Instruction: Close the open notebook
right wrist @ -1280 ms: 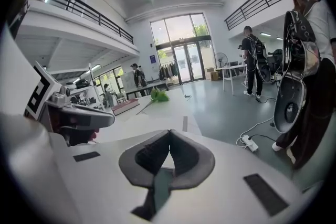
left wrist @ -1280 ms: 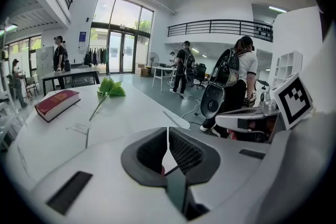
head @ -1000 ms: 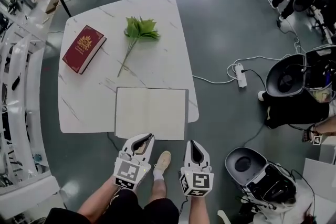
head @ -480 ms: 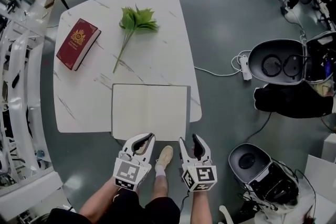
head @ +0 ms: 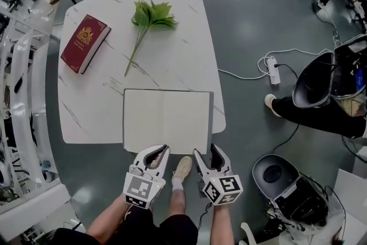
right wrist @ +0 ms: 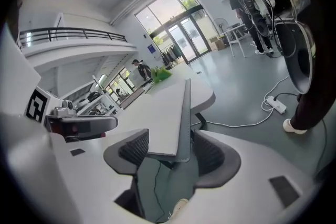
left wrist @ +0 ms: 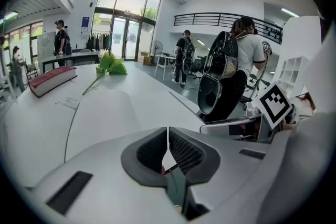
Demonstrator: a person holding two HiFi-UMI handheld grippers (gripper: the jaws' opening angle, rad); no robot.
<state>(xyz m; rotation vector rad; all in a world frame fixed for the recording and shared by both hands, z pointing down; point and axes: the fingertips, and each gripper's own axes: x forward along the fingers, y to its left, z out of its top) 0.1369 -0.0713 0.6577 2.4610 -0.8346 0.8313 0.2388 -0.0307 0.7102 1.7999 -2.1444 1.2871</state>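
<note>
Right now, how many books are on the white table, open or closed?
2. The closed red book lies far left on the table; the open notebook lies at its near edge. None seems hidden.

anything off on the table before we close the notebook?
Only the open notebook: it overhangs the table's near edge. Its near right corner sits between the right gripper's jaws, which have just been opening. Red book and leafy sprig lie flat.
</note>
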